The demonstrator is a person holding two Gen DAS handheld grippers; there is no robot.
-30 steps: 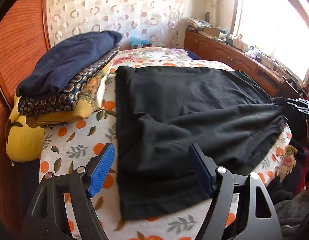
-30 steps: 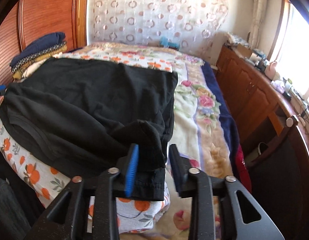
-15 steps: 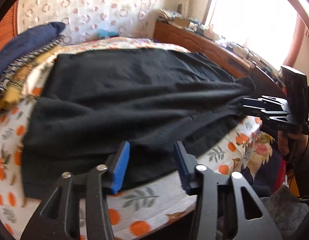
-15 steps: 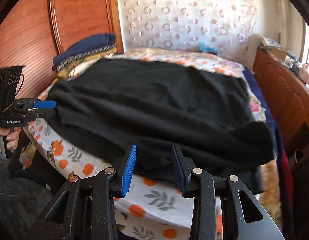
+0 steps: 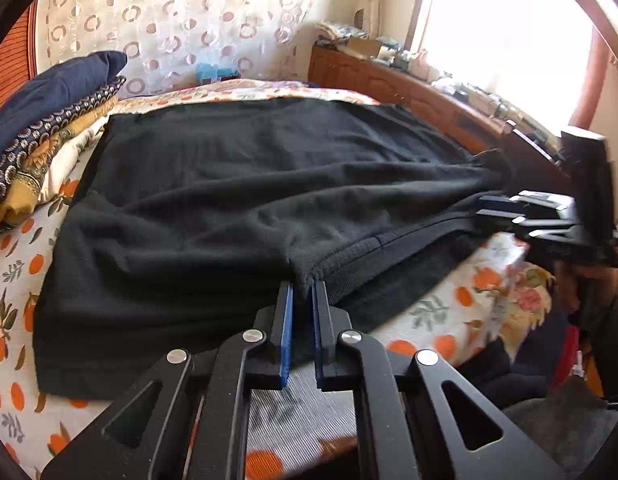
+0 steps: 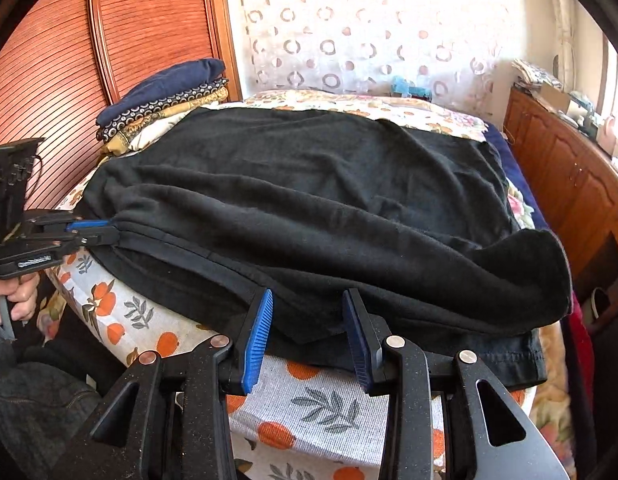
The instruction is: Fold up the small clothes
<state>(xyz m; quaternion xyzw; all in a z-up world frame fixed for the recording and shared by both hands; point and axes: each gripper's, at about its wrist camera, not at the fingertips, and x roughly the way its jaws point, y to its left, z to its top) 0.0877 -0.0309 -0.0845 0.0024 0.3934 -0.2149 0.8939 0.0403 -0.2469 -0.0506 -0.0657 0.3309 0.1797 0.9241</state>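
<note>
1. The bed [image 5: 41, 412], under an orange-fruit print sheet, fills the lower frame of both views.
2. A black garment [image 5: 237, 200] lies spread over the bed, filling mid-frame, its near hem doubled over.
3. A stack of folded clothes [image 5: 41, 120], navy on top, sits at upper left by the wooden headboard [image 6: 141, 28].
4. The left tool [image 5: 301, 292] is pinched narrow on the garment's hem at bottom centre.
5. The right tool [image 6: 307, 312] stands partly wide, its blue pads [image 6: 259, 340] either side of the garment's edge, not pressing.
</note>
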